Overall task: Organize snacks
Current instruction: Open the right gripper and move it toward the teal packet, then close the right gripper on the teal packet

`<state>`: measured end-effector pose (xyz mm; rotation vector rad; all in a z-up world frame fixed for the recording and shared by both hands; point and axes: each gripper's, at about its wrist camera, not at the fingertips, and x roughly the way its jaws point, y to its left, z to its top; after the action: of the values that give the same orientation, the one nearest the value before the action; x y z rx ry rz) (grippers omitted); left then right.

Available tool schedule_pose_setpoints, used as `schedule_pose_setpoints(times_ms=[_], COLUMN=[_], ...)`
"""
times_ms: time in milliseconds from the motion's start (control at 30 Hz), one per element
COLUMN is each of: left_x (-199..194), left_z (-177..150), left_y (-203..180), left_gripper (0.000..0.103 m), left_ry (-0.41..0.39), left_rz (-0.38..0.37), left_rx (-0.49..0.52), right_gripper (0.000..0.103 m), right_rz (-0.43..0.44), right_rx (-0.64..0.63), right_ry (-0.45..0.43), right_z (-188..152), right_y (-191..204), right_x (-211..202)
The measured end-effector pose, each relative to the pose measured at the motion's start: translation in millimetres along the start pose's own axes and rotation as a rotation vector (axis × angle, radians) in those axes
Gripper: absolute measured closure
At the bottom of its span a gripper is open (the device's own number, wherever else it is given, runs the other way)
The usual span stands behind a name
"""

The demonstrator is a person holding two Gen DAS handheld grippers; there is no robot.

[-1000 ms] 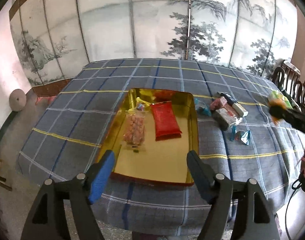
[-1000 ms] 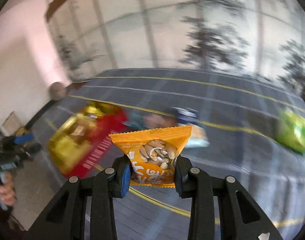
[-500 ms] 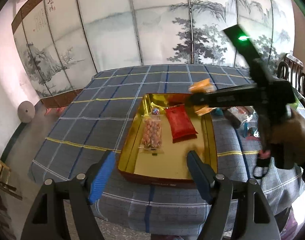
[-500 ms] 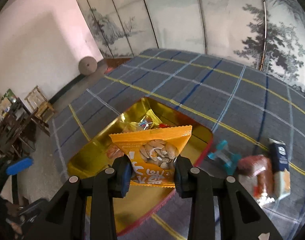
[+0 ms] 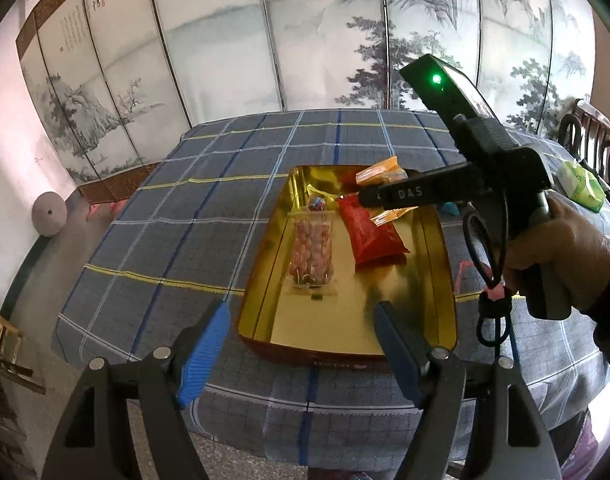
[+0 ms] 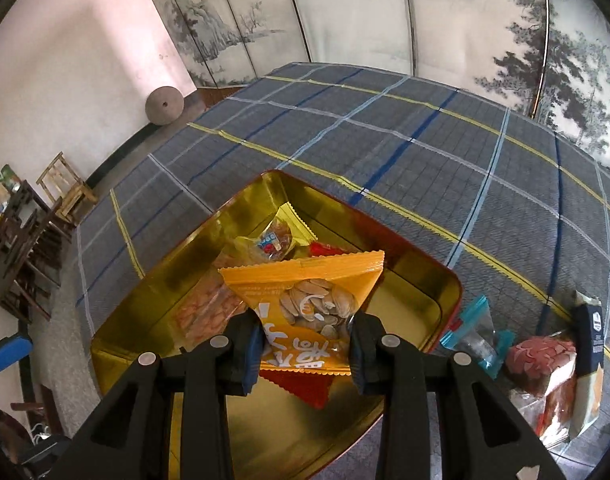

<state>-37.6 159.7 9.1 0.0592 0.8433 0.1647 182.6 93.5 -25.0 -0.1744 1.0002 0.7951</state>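
A gold tin tray (image 5: 345, 320) (image 6: 417, 304) lies on the plaid tablecloth. Inside it are a red packet (image 5: 371, 232), a clear bag of peanuts (image 5: 311, 250) (image 6: 203, 312) and a small wrapped sweet (image 6: 271, 242). My right gripper (image 6: 305, 350) is shut on an orange packet of seeds (image 6: 309, 300) (image 5: 379, 172) and holds it in the air over the tray's far part. The left gripper (image 5: 301, 340) hangs open with nothing between its fingers, in front of the tray's near rim.
Loose snacks lie on the cloth right of the tray: a teal-edged clear packet (image 6: 475, 334), a red-patterned bag (image 6: 541, 360), a dark blue box (image 6: 589, 332). A green packet (image 5: 581, 186) sits at the far right. Wooden chairs (image 6: 29, 220) stand beside the table, a folding screen behind.
The right gripper has swung left with the orange packet, from over the loose snacks to above the tray, and sunk a little. The left gripper has stayed put.
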Motion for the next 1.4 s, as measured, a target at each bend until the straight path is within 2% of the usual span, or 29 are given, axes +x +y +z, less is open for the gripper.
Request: schedule_pose_setpoints(times_ms=[100,200,267,367,433,467,500,533,667,700,767,800,833,933,1067,1300,1367,1400], left_x=[1.8,3.8,4.9,2.4,1.6,2.5,3.5,4.5,8.0,9.3,11.4,12.2,12.9,16.4,19.2,22.2,24.4,25.5], left_z=[0.3,0.3,0.3,0.6,1.2,1.8,2.0,2.5,1.7,1.4,1.4,1.4,1.4,2.4,5.1,10.4,11.6,12.3], left_y=[-0.4,-1.0,-1.7,-2.5,-2.3,-2.8,-3.0,-3.4,-7.2,-8.9,-10.7,-10.0,-9.1,-6.6,-7.5,-15.7,-18.5,-19.2], left_gripper=[0.027,0.027,0.027,0.027,0.027,0.027,0.027,0.027,0.027,0.027,0.027,0.027,0.027,0.027,0.027,0.027,0.027,0.027], left_ry=[0.008,0.015,0.023,0.016,0.007,0.011,0.015,0.018,0.031,0.034,0.038,0.039,0.040,0.053,0.058,0.056,0.059,0.063], left_rz=[-0.005,-0.006,-0.008,-0.005,-0.008,-0.009,-0.013,-0.020,-0.038,-0.036,-0.030,-0.030,-0.031,-0.036,-0.040,-0.041,-0.037,-0.034], left_rx=[0.002,0.000,0.000,0.004,0.003,0.001,0.000,-0.004,-0.005,0.001,0.010,0.010,0.008,-0.004,-0.010,0.017,0.028,0.030], right_gripper=[0.068,0.065,0.054,0.054,0.054,0.054,0.054,0.053,0.053,0.053,0.055,0.055,0.055,0.055,0.056,0.056,0.074,0.076], right_rz=[-0.008,0.022,0.042,0.027,0.052,0.052,0.040,-0.011,-0.028,-0.034,-0.105,-0.105,-0.159,-0.178,-0.182,-0.137,-0.113,-0.127], right_rx=[0.001,0.021,0.035,0.032,0.045,0.045,0.047,0.032,-0.026,-0.067,-0.224,-0.224,-0.340,-0.462,-0.535,-0.575,-0.562,-0.566], right_ry=[0.001,-0.012,-0.032,-0.086,-0.110,-0.110,-0.108,-0.108,-0.026,0.007,0.082,0.082,0.130,0.189,0.232,0.305,0.344,0.347], right_z=[-0.2,-1.5,-2.0,-3.3,-3.6,-3.6,-3.5,-3.3,-4.9,-6.4,-15.4,-15.4,-22.7,-25.9,-22.2,-7.2,-6.9,-8.3], right_y=[-1.8,-8.5,-15.4,-33.1,-64.4,-64.4,-71.3,-82.7,-89.5,-84.5,-67.5,-67.5,-57.3,-54.3,-57.4,-59.6,-60.8,-60.0], right_x=[1.1,-4.0,-12.5,-39.4,-72.9,-72.9,-79.0,-91.1,-89.8,-84.2,-69.1,-69.1,-57.3,-41.8,-26.3,7.5,19.1,21.6])
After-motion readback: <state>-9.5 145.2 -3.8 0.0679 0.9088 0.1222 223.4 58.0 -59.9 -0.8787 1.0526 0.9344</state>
